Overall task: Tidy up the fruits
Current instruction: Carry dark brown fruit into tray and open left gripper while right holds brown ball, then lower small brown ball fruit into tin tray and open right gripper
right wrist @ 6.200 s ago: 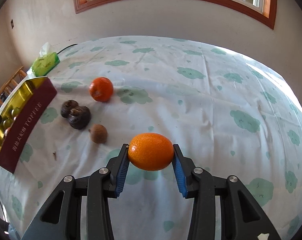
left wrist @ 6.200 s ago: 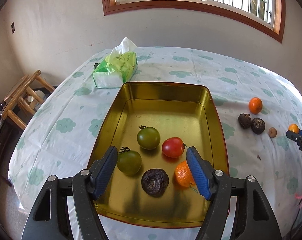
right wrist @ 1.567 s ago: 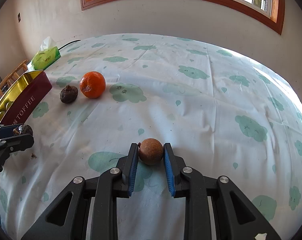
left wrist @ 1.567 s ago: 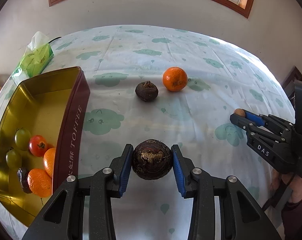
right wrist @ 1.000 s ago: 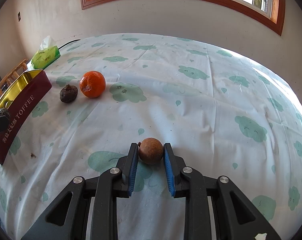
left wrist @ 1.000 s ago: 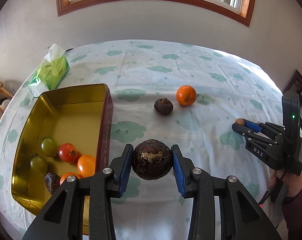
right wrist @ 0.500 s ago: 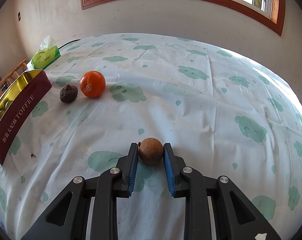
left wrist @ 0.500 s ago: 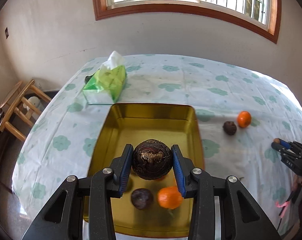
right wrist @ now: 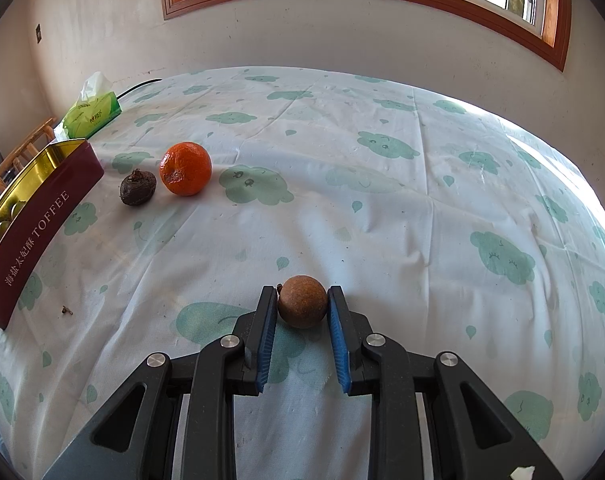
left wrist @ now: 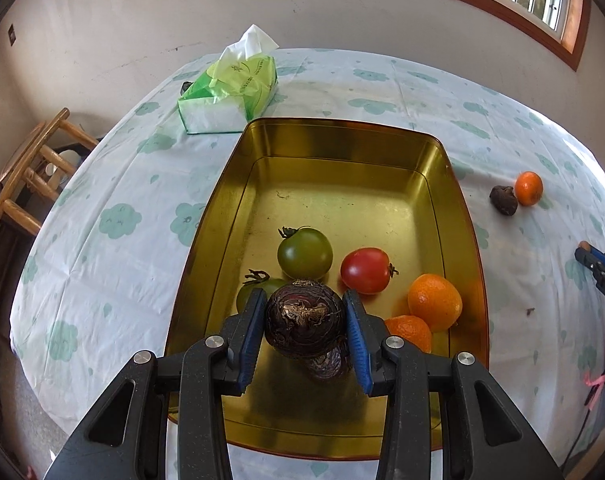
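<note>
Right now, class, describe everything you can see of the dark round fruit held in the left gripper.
The dark round fruit is brownish purple, with a wrinkled, ringed skin and a dry, flaky tan scar facing the camera. It looks whole and firm. The left gripper is shut on it, one blue pad pressing each side. It hangs above the near end of the gold tin, over another dark fruit lying inside.

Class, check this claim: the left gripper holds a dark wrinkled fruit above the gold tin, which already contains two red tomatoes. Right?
Not quite. The left wrist view shows the left gripper holding the dark wrinkled fruit above the gold tin, but only one red tomato is in it.
</note>
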The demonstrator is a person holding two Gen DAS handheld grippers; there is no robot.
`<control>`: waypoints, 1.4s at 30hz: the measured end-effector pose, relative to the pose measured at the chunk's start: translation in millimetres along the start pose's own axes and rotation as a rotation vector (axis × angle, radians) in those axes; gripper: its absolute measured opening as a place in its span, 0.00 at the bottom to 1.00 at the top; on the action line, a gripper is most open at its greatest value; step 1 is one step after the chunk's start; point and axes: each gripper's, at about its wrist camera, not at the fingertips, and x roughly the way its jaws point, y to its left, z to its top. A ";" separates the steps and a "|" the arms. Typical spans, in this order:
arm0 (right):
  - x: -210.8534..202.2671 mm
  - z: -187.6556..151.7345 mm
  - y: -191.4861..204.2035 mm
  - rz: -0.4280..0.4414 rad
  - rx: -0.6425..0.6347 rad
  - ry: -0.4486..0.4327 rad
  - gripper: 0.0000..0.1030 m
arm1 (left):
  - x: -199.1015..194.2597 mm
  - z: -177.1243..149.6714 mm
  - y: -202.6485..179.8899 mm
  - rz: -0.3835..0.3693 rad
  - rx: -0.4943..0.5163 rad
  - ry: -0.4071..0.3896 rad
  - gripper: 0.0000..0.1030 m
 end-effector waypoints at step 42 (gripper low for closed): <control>1.6 5.0 1.3 -0.047 0.016 0.036 0.22 | -4.5 -8.3 -10.0 0.047 -0.018 -0.051 0.58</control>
